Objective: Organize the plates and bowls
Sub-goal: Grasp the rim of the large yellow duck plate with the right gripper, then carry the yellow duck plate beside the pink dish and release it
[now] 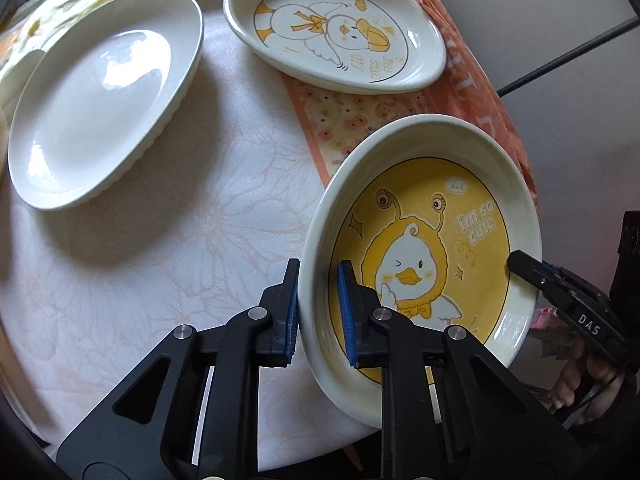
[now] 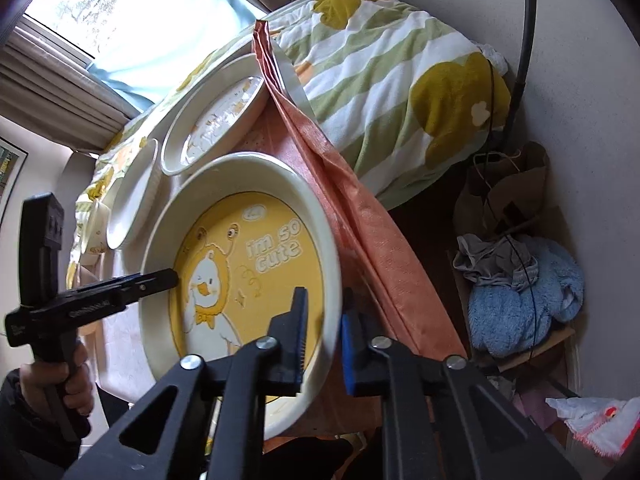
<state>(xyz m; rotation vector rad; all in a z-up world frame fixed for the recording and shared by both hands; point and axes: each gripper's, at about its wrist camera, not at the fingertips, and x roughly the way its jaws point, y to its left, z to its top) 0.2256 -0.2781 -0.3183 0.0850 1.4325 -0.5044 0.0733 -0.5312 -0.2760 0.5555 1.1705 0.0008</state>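
A yellow duck plate (image 1: 424, 248) reading "I'm so cute" is tilted above the table's near right corner, held by both grippers. My left gripper (image 1: 318, 312) is shut on its left rim. My right gripper (image 2: 324, 344) is shut on the opposite rim of that plate (image 2: 248, 280); its finger also shows in the left wrist view (image 1: 528, 268). A white duck plate (image 1: 336, 36) lies flat at the far right. A plain white ribbed plate (image 1: 104, 100) lies at the left.
The table has a white floral cloth (image 1: 180, 240) and an orange cloth (image 2: 360, 216) hanging over its right edge. A striped blanket (image 2: 400, 80) lies beyond. A small bowl (image 2: 96, 228) sits far left. Bags and a blue towel (image 2: 524, 300) lie on the floor.
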